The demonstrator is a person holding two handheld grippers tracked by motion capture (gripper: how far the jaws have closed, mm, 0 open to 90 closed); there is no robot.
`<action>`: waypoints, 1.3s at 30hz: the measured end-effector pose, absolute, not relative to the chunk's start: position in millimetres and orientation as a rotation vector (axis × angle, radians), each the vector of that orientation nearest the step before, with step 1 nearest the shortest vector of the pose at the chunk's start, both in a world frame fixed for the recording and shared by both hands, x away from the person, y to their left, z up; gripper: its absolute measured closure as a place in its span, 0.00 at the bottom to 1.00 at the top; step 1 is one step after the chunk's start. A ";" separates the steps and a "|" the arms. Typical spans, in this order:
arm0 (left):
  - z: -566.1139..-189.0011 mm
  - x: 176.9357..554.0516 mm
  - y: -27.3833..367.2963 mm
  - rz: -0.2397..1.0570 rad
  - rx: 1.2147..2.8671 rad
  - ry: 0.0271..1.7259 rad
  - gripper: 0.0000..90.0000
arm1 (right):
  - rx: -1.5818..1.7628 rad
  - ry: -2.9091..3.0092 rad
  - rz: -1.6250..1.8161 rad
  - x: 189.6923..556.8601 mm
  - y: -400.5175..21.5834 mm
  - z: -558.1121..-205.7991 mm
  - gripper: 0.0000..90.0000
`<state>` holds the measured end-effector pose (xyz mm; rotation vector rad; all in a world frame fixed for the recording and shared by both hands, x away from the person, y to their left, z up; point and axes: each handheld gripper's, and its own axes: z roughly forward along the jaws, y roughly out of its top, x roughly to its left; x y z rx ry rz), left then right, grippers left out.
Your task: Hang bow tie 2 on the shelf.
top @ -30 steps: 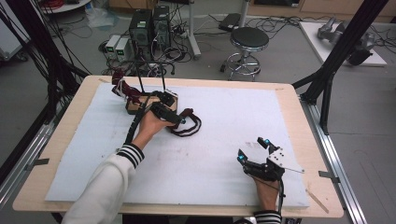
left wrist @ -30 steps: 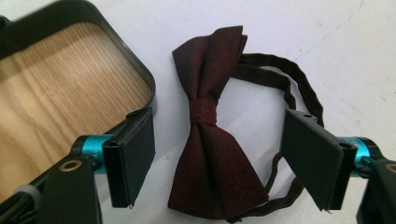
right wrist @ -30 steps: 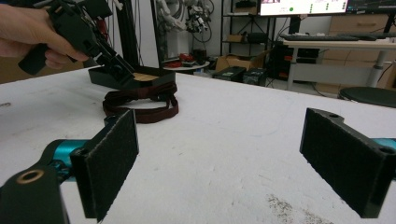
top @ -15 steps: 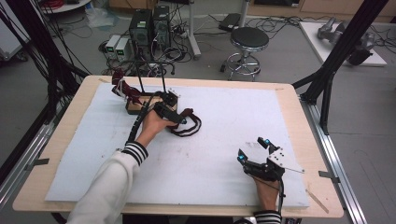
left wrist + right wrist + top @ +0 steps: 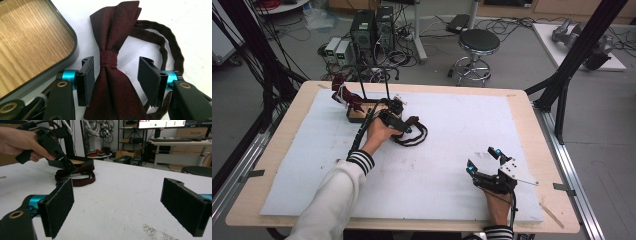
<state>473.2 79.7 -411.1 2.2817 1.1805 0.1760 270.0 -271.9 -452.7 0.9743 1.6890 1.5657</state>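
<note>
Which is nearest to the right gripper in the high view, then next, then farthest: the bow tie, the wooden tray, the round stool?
1. Bow tie, on the white mat up-left of the right gripper.
2. Wooden tray, just beyond it, far-left.
3. Round stool, on the floor past the table.

A wooden table (image 5: 272, 165) carries a white sheet (image 5: 452, 150) (it covers most of the top); a dark red bow tie (image 5: 112, 62) and a small wooden tray (image 5: 27, 42) lie on the sheet.

R gripper (image 5: 117, 205): fingers (image 5: 58, 210) wide apart, nothing btw them, low over white tabletop (image 5: 130, 195). Far L: hand (image 5: 20, 141) holds other gripper (image 5: 71, 167), tip down on dark red strap (image 5: 80, 176) coiled on tabletop. Wooden tray (image 5: 75, 162) just behind strap.
</note>
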 end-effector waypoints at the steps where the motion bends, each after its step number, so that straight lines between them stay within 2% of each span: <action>1: -411.6 473.4 79.4 0.181 2.284 1.180 0.55 | 0.972 1.688 1.565 270.1 -272.1 -452.7 0.12; 6: -413.3 473.7 78.4 0.176 2.293 1.190 0.58 | 0.971 1.688 1.564 270.1 -272.1 -452.7 0.12; 8: -413.3 473.7 78.4 0.181 2.297 1.187 0.64 | 0.972 1.688 1.565 270.1 -272.1 -452.7 0.12; 14: -415.1 473.0 76.8 0.190 2.316 1.179 0.67 | 0.972 1.687 1.565 270.1 -272.2 -452.7 0.12; 20: -416.2 471.5 75.5 0.236 2.343 1.169 0.77 | 0.973 1.687 1.568 269.8 -272.1 -452.8 0.12; 33: -415.7 468.1 74.6 0.292 2.365 1.132 0.81 | 0.970 1.682 1.569 269.9 -272.3 -452.8 0.12; 39: -413.1 462.4 76.8 0.318 2.325 1.108 0.81 | 0.967 1.682 1.565 269.9 -272.3 -452.8 0.12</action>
